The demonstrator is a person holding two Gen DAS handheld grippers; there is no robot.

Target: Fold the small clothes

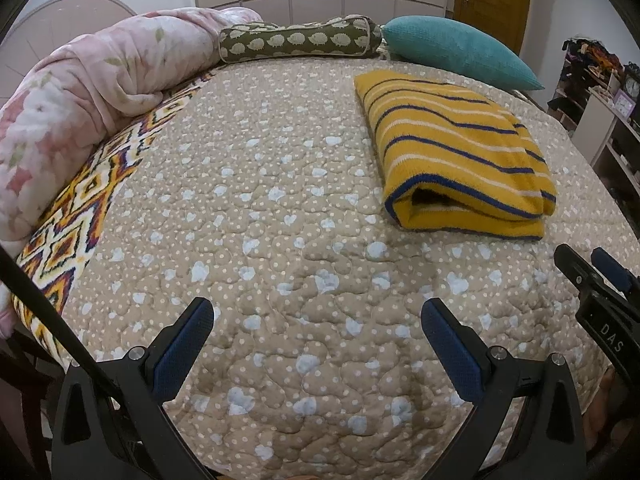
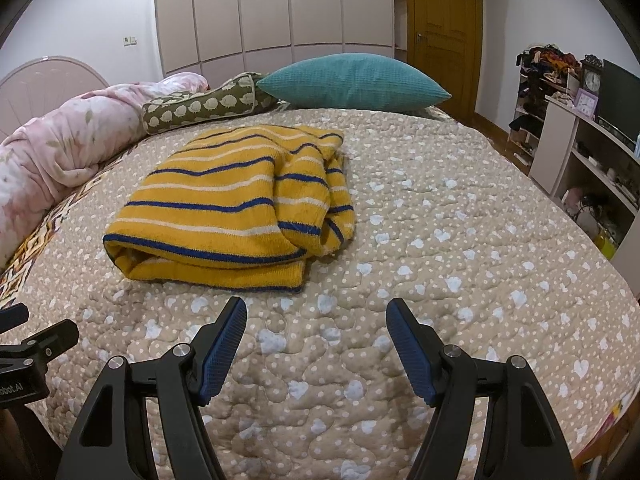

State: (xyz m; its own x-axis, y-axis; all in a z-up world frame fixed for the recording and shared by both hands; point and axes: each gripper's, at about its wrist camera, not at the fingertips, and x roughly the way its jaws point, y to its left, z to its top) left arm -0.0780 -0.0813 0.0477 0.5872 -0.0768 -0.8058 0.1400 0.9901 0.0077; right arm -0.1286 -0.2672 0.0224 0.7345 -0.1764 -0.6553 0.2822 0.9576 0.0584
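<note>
I am holding the left gripper (image 1: 318,326) and right gripper (image 2: 316,330) with fingers spread, gripping nothing, over the bed (image 2: 460,208). The striped sweater (image 2: 232,208) is lying folded ahead; its far sleeve seems loose, so I am judging tidying next.

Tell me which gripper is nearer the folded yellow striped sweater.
Right. The right gripper hangs open just short of the sweater's near folded edge, almost in line with it. The left gripper, also open, sits farther back and off to the sweater's left.
</note>
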